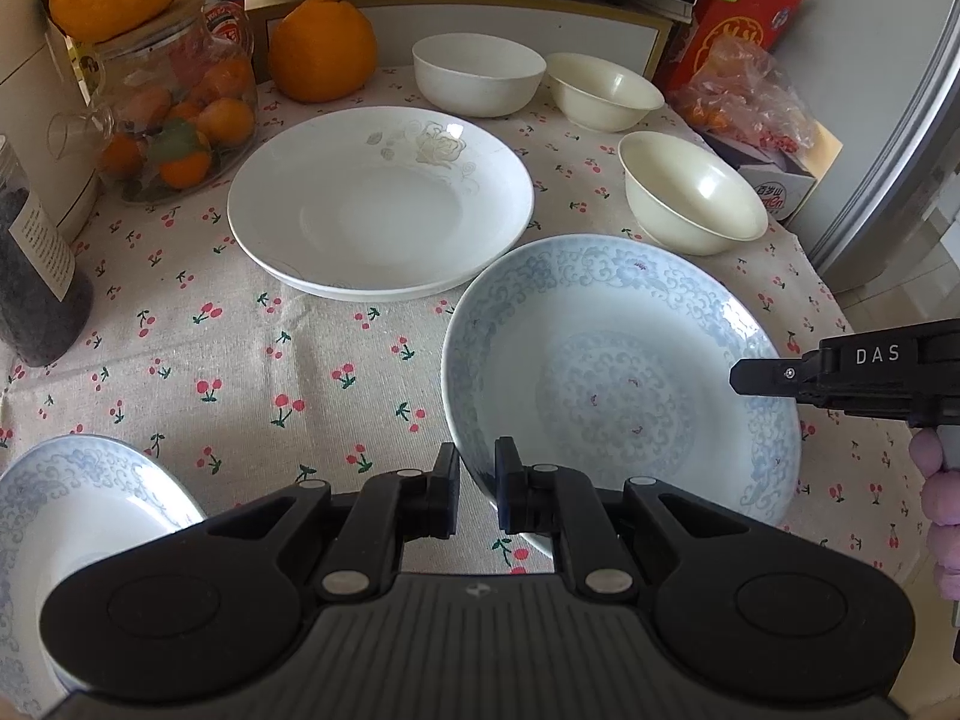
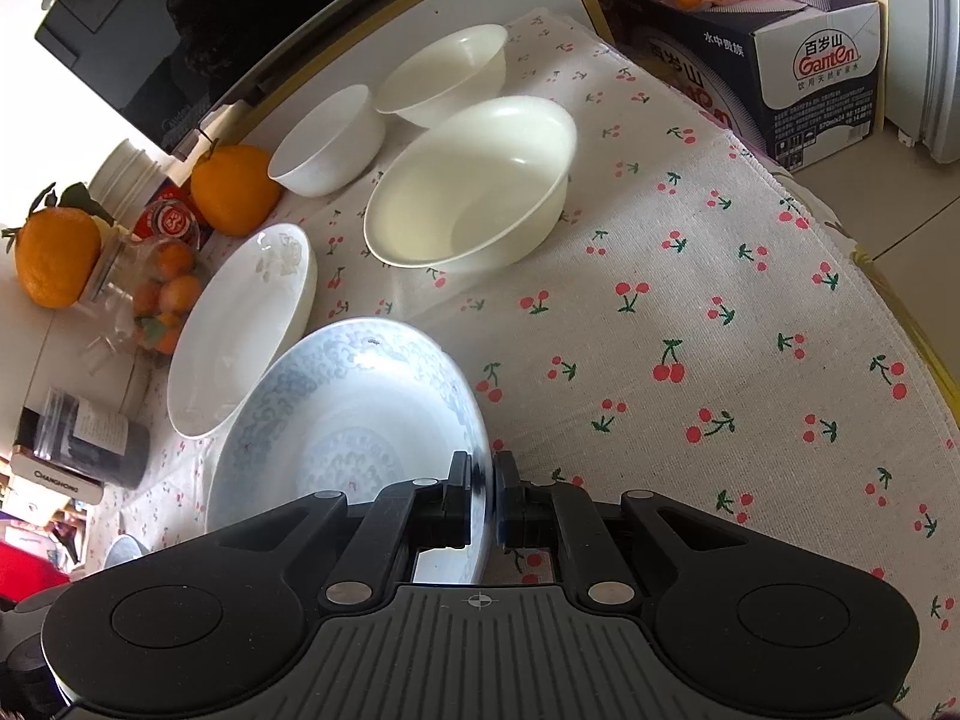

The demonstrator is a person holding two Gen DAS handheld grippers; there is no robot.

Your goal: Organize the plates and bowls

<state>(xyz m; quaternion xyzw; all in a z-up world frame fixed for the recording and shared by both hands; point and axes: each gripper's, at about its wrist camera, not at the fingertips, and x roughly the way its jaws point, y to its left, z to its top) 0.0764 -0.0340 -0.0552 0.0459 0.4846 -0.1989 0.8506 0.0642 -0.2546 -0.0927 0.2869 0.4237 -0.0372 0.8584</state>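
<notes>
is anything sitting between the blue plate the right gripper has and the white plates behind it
Nothing visible. The right hand-held gripper pinches the blue patterned plate at its rim, and only bare cherry tablecloth lies between it and the stacked white plates. The cream bowl stands off to the side.

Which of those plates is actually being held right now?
The large blue-patterned plate, its rim pinched by the right gripper; the white rose-decorated plate lies untouched.

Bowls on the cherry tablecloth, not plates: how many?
3: round white bowl at the back beside the large orange; cream flared bowl to its right; cream flared bowl nearer, by the blue-patterned plate. No others visible.
</notes>
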